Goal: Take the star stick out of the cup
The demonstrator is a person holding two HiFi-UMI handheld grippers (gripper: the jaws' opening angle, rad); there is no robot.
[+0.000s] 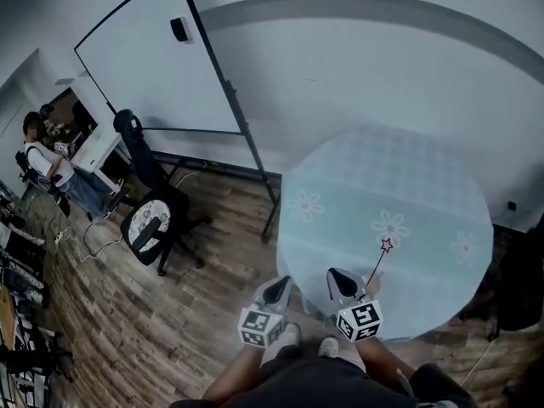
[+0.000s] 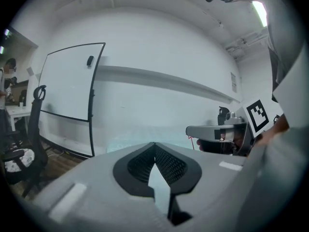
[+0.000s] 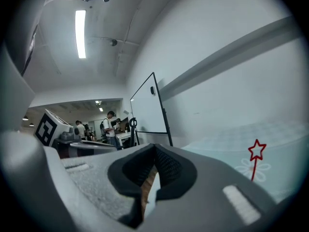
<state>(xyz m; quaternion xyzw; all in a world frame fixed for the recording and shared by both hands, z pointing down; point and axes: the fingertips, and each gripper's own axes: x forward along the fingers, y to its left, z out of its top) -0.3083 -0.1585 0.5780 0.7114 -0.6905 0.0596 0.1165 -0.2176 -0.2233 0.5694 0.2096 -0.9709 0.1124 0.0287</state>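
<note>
1. Left gripper [image 2: 155, 146]: jaws pressed tip to tip, nothing between them, at the near edge of the round table [image 1: 408, 185].
2. Right gripper [image 3: 154, 148]: jaws together too, empty, just beside the left.
3. Star stick [image 1: 378, 263] leans just beside the right gripper, its lower end hidden behind it.

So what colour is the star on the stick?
Red. The star is an outline on a red stick, clearest in the right gripper view.
</note>
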